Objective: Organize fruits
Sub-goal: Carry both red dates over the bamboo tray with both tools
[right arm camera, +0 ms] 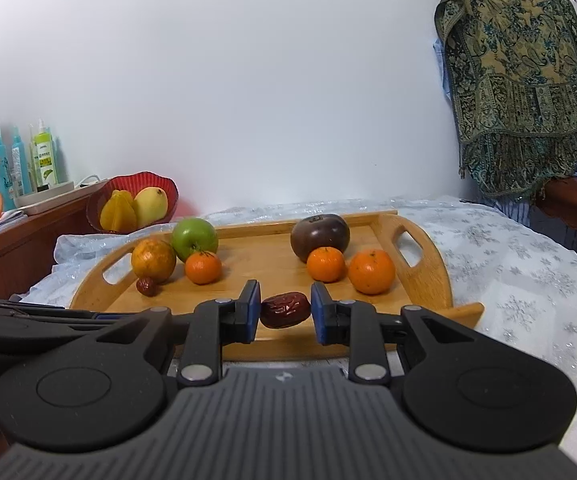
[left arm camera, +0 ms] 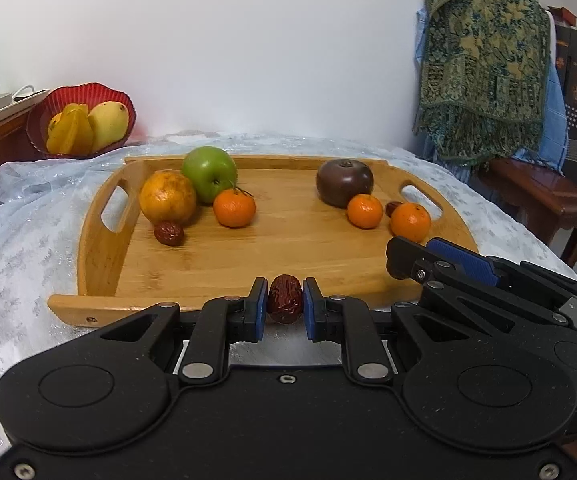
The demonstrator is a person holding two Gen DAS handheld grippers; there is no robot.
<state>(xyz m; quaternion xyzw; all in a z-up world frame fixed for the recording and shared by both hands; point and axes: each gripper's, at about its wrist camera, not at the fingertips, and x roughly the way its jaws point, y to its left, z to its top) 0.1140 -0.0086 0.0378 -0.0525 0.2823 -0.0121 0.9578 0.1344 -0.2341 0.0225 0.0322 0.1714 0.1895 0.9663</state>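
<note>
One red date (left arm camera: pixel 285 298), long axis upright, pinched between the left tongs (left arm camera: pixel 285 304); a second date (right arm camera: pixel 285 309), lying crosswise, sits between the spread right tongs (right arm camera: pixel 284 309), above the wooden tray (right arm camera: pixel 428 280).

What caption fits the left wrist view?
Left gripper holds a red date above a wooden tray of fruit.

A green apple (left arm camera: pixel 209 174), orange mandarins (left arm camera: pixel 234 208) and dark red dates (left arm camera: pixel 285 299) on a pale wooden tray (left arm camera: pixel 288 248).
</note>
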